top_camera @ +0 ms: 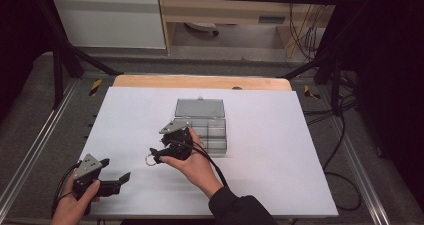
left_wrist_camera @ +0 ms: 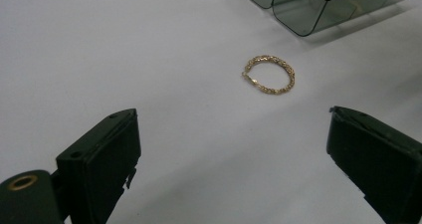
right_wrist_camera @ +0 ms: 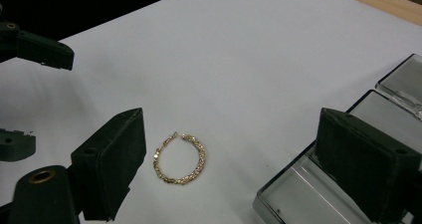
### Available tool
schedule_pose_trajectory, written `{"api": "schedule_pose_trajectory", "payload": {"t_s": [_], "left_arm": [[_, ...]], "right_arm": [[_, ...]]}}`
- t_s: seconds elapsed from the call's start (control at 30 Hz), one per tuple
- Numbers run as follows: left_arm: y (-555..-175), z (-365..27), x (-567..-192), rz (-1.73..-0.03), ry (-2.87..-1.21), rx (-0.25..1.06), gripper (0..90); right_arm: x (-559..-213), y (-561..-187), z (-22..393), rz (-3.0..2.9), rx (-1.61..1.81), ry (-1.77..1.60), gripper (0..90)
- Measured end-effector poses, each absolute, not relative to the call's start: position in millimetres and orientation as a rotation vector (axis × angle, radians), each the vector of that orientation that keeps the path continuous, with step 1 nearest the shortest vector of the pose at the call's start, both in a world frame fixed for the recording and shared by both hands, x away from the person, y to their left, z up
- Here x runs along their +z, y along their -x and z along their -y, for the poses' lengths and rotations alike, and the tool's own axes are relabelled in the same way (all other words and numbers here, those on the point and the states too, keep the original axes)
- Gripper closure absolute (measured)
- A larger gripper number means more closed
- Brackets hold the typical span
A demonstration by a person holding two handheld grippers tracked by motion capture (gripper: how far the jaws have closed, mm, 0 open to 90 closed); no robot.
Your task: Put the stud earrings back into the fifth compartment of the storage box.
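A gold chain bracelet point(top_camera: 150, 159) point(left_wrist_camera: 269, 74) point(right_wrist_camera: 180, 158) lies flat on the white sheet, apart from everything else. My right gripper point(top_camera: 159, 147) point(right_wrist_camera: 231, 154) hovers just over it, open, and the bracelet lies on the sheet below the gap, nearer the left jaw. A clear plastic compartment box point(top_camera: 201, 130) point(left_wrist_camera: 323, 5) point(right_wrist_camera: 308, 194) with its lid laid back stands right behind that gripper. Near the table's front left my left gripper point(top_camera: 116, 169) point(left_wrist_camera: 234, 154) is held open and empty, pointing toward the bracelet; it also appears at the left edge of the right gripper view point(right_wrist_camera: 30, 97).
The white sheet point(top_camera: 280, 155) covers most of the table, and a wooden strip point(top_camera: 200, 81) shows along its far edge. Black frame legs and cables stand beyond the table on both sides. A dark-sleeved forearm comes in from the bottom.
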State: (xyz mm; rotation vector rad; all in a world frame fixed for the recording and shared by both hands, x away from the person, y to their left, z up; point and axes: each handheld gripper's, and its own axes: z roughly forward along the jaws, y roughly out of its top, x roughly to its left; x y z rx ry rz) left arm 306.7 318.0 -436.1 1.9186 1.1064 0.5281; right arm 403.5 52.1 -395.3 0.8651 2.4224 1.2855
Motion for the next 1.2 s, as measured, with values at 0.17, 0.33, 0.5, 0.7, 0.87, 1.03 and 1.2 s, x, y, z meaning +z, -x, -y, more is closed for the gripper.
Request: {"api": "schedule_pose_trajectory", "payload": {"t_s": [0.17, 0.33, 0.5, 0.7, 0.87, 1.03, 1.2], "left_arm": [[-306, -318, -436, -1.100, -1.921, 0.532, 7.1], [-306, -319, -435, -1.105, -1.916, 0.532, 7.1], [-306, -318, -435, -1.093, -1.920, 0.533, 7.1], [-306, -319, -435, -1.087, -1.920, 0.526, 7.1], [-306, -318, -435, -1.084, -1.926, 0.526, 7.1], [-306, -316, -435, -1.087, -1.928, 0.523, 7.1], [-306, -317, -436, -1.082, -1.933, 0.521, 7.1]], "right_arm": [[-399, -404, -60, -2.437, 1.292, -0.849, 24.3], [-403, -403, -68, -2.449, 1.330, -0.821, 38.4], [-414, -407, -77, -2.484, 1.282, -0.807, 50.8], [-432, -416, -84, -2.535, 1.169, -0.828, 62.8], [-441, -415, -92, -2.566, 1.137, -0.789, 69.6], [-450, -419, -96, -2.594, 1.116, -0.800, 76.4], [-452, -419, -94, -2.589, 1.112, -0.793, 85.7]]}}
